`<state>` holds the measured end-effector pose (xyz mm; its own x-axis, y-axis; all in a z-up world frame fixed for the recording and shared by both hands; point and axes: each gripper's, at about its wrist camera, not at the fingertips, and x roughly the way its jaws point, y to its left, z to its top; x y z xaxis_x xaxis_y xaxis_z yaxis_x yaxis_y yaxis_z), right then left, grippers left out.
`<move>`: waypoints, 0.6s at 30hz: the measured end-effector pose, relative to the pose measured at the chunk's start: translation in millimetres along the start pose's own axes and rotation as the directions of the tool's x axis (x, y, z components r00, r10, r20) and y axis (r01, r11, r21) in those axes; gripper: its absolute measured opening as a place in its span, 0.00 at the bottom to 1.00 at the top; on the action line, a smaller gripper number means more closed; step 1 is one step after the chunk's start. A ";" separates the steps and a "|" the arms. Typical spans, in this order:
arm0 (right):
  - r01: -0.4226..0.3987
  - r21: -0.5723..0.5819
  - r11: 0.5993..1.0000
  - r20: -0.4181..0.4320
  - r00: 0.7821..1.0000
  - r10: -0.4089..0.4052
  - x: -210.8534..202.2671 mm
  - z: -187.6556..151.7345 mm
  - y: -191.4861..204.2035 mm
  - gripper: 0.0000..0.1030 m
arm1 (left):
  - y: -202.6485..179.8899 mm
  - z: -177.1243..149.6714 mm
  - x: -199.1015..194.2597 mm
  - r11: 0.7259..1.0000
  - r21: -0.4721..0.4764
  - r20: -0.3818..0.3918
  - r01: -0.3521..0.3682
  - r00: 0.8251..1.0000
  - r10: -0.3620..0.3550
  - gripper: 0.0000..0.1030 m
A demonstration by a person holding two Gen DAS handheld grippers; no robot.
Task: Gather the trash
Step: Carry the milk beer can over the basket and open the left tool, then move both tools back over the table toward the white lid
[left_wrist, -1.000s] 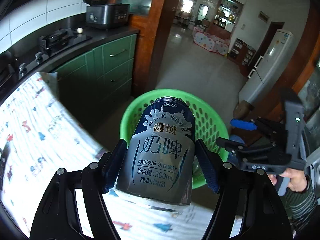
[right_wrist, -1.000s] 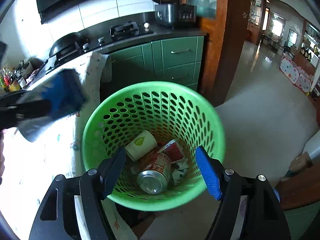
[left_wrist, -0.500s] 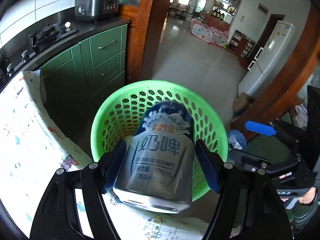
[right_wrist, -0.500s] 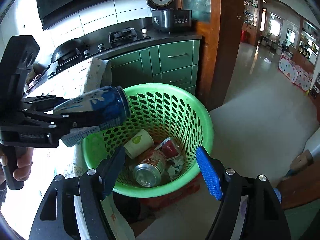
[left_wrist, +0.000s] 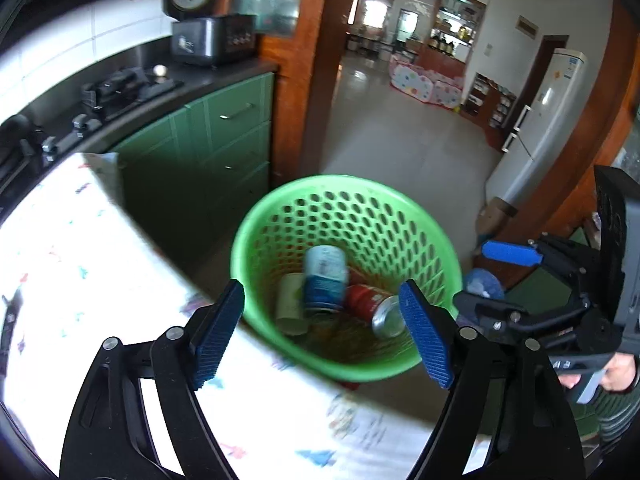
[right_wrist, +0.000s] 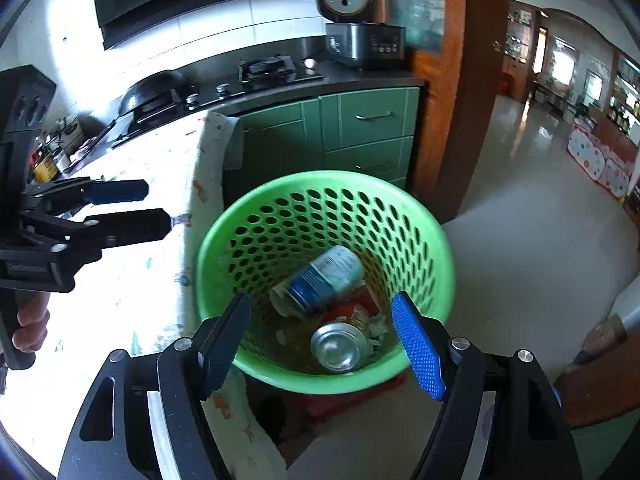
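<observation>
drop step: blue can point(left_wrist: 324, 276) lying in the green bin point(left_wrist: 280, 344) off the table point(left_wrist: 80, 264) edge, left tongs point(left_wrist: 322, 336) opening with nothing between, right tongs point(right_wrist: 320, 344) wide and empty; next, back to the table for more trash.

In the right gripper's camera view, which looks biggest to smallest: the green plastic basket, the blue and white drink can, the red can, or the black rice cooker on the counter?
1. Green perforated plastic basket.
2. Blue and white drink can and black rice cooker with its lid up: about alike here, but the cooker stands much farther off, so I won't rank them.
3. Red can with silver end, partly covered.
</observation>
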<state>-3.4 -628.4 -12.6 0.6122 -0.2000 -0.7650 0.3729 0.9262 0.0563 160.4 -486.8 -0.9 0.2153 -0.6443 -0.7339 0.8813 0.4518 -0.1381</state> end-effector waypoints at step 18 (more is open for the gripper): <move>-0.138 -0.192 0.972 -0.014 0.990 0.137 9.7 32.7 136.3 0.69 | 152.9 -65.7 -128.3 0.936 -0.178 0.034 -0.303 0.949 0.314 0.83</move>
<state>76.2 -514.6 8.7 0.6477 -0.0662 -0.7590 0.1440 0.9889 0.0366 239.9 -294.5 28.5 0.4950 -0.4905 -0.7172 0.6847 0.7283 -0.0255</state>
